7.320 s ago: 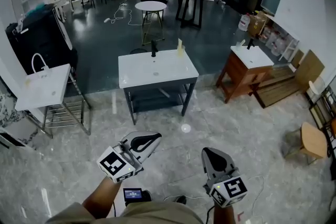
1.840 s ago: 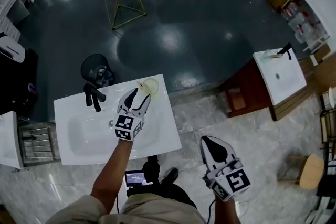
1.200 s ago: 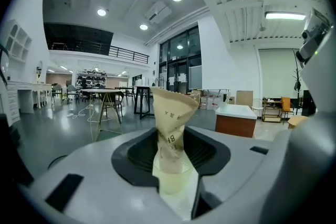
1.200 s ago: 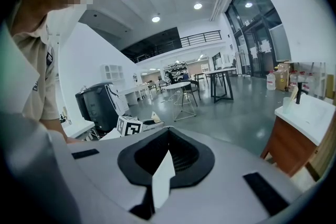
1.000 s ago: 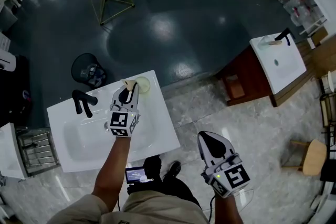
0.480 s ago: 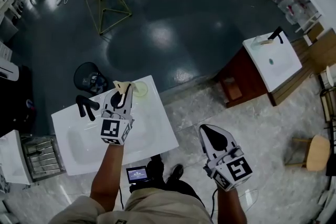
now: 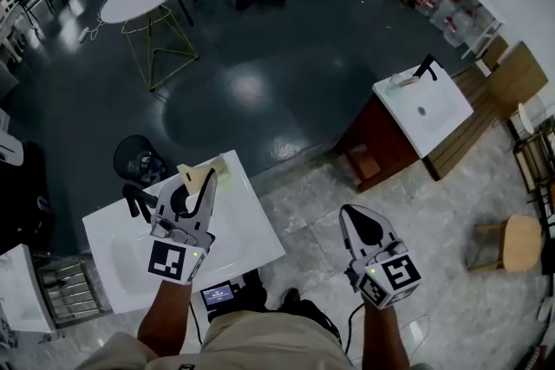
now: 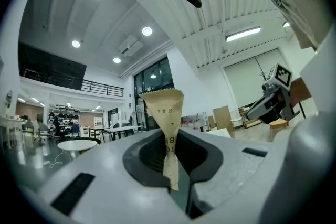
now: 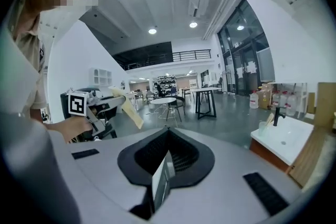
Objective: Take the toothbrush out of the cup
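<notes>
The left gripper [image 7: 198, 184] has the toothbrush [image 7: 196, 177], sealed in a beige paper wrapper, pinched between its jaws. They have just been closing in and now stand narrow, with the wrapper's printed lower end caught between them and its wide top fanning out past the tips, as the left gripper view shows [image 8: 166, 113]. From the right gripper view the wrapped brush [image 9: 127, 108] hangs in the air with nothing touching it but the left gripper [image 9: 107, 104]. Just beyond and to the right of the left jaws sits the pale cup [image 7: 226, 174], partly hidden behind the wrapper, at the far edge of the white washbasin tabletop [image 7: 251, 231] that lies under the jaws. Left of those jaws stands a black tap [image 7: 136, 200], and past it on the dark floor a black bin [image 7: 139, 161]. The right gripper [image 7: 355, 213] is held well to the right of the tabletop over pale tiles, its jaws pressed together with nothing between them [image 9: 167, 137]. Far beyond its tips a second washbasin [image 7: 423, 104] rests on a wooden cabinet [image 7: 375, 143]; a wooden stool [image 7: 519, 240] stands off to the right.
</notes>
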Demonstrator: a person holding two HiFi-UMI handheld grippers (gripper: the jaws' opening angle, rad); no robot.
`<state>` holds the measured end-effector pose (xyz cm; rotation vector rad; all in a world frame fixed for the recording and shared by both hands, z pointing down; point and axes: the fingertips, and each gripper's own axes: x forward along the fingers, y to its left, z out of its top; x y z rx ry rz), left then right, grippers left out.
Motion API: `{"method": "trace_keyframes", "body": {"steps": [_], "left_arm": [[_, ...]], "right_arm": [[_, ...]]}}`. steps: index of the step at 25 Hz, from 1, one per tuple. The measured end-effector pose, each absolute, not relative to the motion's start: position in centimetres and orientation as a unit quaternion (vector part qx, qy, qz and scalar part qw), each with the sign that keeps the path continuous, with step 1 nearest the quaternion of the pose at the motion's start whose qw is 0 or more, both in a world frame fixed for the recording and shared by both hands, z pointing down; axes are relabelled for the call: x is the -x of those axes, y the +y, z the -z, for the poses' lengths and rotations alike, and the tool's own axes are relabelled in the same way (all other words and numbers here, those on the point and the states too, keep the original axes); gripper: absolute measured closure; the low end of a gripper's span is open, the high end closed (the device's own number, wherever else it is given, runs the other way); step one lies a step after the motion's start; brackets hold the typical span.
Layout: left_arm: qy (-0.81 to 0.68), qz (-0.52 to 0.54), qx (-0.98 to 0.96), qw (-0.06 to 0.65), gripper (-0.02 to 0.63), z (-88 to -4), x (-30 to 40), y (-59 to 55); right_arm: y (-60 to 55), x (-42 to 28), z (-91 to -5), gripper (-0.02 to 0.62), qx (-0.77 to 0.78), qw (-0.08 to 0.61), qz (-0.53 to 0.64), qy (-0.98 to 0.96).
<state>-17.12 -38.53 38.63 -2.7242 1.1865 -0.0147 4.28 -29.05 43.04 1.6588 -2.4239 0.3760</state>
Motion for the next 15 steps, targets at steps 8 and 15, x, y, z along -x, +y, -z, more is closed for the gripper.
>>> {"method": "trace_keyframes", "body": {"steps": [8,15], "left_arm": [[0.372,-0.013,0.924,0.089,0.575,-35.9,15.1,-36.3],[0.382,-0.011,0.919,0.090,0.575,-34.9,10.5,-33.8]], "right_arm": [[-26.4,-8.3,-41.5,0.592,-0.596,0.101,-0.118,-0.787],[-24.6,-14.7,-41.6,0.591,-0.597,0.089,-0.113,-0.789]]}}
